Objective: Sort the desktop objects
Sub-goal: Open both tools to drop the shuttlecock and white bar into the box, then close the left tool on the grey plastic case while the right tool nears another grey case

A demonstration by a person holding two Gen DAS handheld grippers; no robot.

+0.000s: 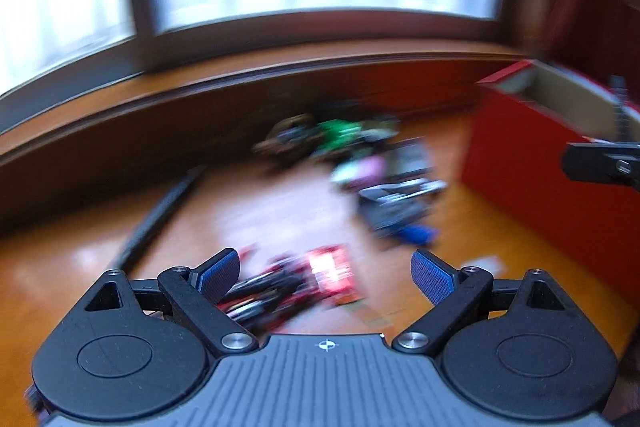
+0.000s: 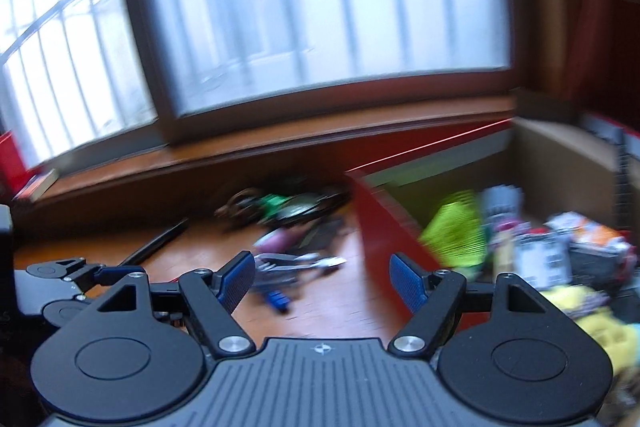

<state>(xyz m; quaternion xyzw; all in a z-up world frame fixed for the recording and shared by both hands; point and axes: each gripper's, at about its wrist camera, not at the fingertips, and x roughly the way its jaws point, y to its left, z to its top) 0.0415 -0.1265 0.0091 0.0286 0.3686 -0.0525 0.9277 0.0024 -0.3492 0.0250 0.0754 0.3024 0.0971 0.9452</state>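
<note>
Both views are motion-blurred. My left gripper (image 1: 326,277) is open and empty above a red and black object (image 1: 304,281) on the wooden desk (image 1: 80,291). A pile of small items (image 1: 360,155) lies further back, with a blue piece (image 1: 416,233) at its near edge. My right gripper (image 2: 322,283) is open and empty, over the left wall of the red box (image 2: 384,227). The box holds several items, among them a yellow-green one (image 2: 456,231). The left gripper shows at the left edge of the right wrist view (image 2: 60,279).
A black pen (image 1: 156,219) lies on the desk to the left. The red box (image 1: 532,163) stands at the right. A raised wooden sill (image 1: 240,83) and a window run along the back. A silver tool (image 2: 304,261) and a blue piece (image 2: 276,299) lie beside the box.
</note>
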